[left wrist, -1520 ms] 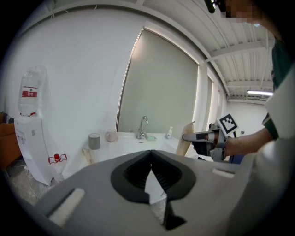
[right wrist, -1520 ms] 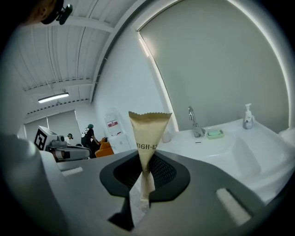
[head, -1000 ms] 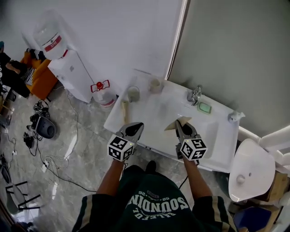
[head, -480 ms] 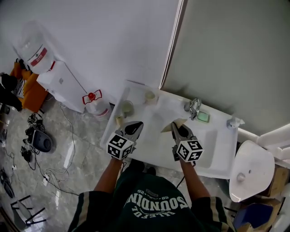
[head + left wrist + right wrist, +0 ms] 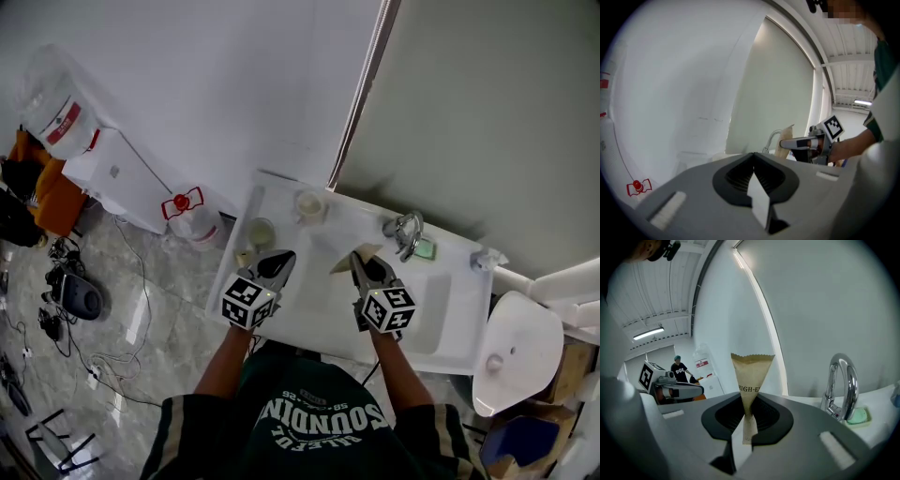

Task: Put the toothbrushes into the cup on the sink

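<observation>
Two grippers hover over a glossy white sink [image 5: 457, 314]. The left gripper [image 5: 279, 257] has its jaws together on nothing. A round pale cup [image 5: 260, 231] sits just beyond its tip, and a second cup [image 5: 308, 205] stands further right. The right gripper [image 5: 747, 425] clamps a flat brown paper toothbrush packet [image 5: 751, 376], which stands upright left of the curved chrome tap [image 5: 841, 385].

1. Two hand-held grippers are counted: the left hand-held gripper [image 5: 278, 262] and the right hand-held gripper [image 5: 358, 262].
2. Two pale round cups are counted on the white worktop [image 5: 319, 281]: the left cup [image 5: 261, 232] and the right cup [image 5: 309, 204].
3. Two tan paper packets are counted: the held packet [image 5: 751, 376] and the lying packet [image 5: 243, 257].
4. One curved chrome tap [image 5: 406, 232] is counted.
5. One green soap bar [image 5: 424, 249] is counted.
</observation>
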Demonstrator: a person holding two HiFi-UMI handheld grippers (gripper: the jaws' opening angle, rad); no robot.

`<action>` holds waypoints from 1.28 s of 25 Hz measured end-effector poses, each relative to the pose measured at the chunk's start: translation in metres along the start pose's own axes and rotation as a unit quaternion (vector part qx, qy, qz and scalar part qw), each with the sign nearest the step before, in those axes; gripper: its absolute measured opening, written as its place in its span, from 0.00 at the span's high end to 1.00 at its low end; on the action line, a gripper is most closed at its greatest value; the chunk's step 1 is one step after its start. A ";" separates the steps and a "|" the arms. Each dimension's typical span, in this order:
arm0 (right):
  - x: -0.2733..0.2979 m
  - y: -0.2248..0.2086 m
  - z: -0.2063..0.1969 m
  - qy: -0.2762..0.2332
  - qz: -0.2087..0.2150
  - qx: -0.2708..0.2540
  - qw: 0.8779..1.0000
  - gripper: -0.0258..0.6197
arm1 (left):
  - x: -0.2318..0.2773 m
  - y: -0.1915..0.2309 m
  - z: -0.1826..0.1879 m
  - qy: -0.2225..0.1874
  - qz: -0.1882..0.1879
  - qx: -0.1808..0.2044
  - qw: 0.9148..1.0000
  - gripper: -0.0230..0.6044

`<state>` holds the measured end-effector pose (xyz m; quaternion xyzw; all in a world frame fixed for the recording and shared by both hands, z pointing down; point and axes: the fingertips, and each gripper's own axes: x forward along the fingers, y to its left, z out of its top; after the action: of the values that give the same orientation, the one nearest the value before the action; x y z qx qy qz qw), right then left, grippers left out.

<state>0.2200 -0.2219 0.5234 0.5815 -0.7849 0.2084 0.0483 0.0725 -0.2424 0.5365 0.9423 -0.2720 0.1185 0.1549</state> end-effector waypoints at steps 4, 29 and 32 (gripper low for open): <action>0.024 -0.004 0.000 0.010 0.004 0.000 1.000 0.90 | 0.002 0.012 -0.009 0.008 0.004 -0.011 1.000 0.88; 0.219 -0.016 0.025 0.060 0.005 -0.061 0.996 0.90 | -0.037 0.097 -0.053 0.037 0.060 -0.075 0.995 0.88; 0.230 -0.019 0.002 0.096 0.001 -0.064 0.993 0.90 | -0.040 0.105 -0.056 0.040 0.063 -0.080 0.994 0.88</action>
<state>0.1649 -0.4320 0.6001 0.5539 -0.7889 0.2129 0.1599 -0.0254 -0.2875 0.5999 0.9024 -0.3331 0.1436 0.2325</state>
